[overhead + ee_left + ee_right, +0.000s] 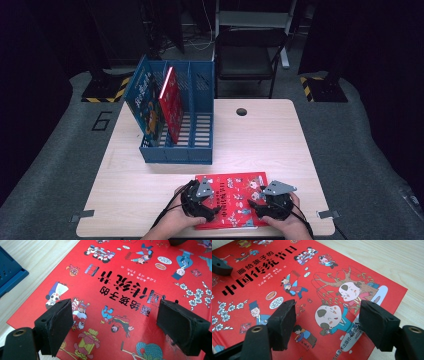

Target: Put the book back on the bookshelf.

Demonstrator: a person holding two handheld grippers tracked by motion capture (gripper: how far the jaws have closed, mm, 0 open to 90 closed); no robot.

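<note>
1. High view first: I see a flat red picture book with cartoon figures and Chinese lettering on its cover (232, 199) lying on the pale wooden table (260, 135), at the near edge, directly in front of the blue plastic slotted file rack (200, 150) and a little apart from it.
2. My left gripper (212, 212) sits over the book's left part, on the side nearer the rack's front left corner; my right gripper (255, 202) sits over the book's right part, farther from the rack. A hand holds each from the near edge.
3. Left gripper view: my left gripper (113, 322) has its two black jaws spread wide, with the red cover showing plainly between them. Nothing lies between the pads. I cannot tell whether the tips touch the cover or hang just above it. A corner of the blue rack (10, 275) shows at the upper left, beyond the book's edge.
4. Right gripper view: my right gripper (328, 320) is likewise wide apart, jaws to either side of the two round-headed children printed on the cover (312, 290). It grips nothing. The book's corner on this side stops short of the bare table (387, 265).
5. Back at the rack, in the high view, two more books stand in its slots: a blue-covered book (145, 105) leaning in the leftmost compartment, and a thin red-covered book (171, 102) tilted in the compartment next to it. The compartment on the rack's right is behind them both.
</note>
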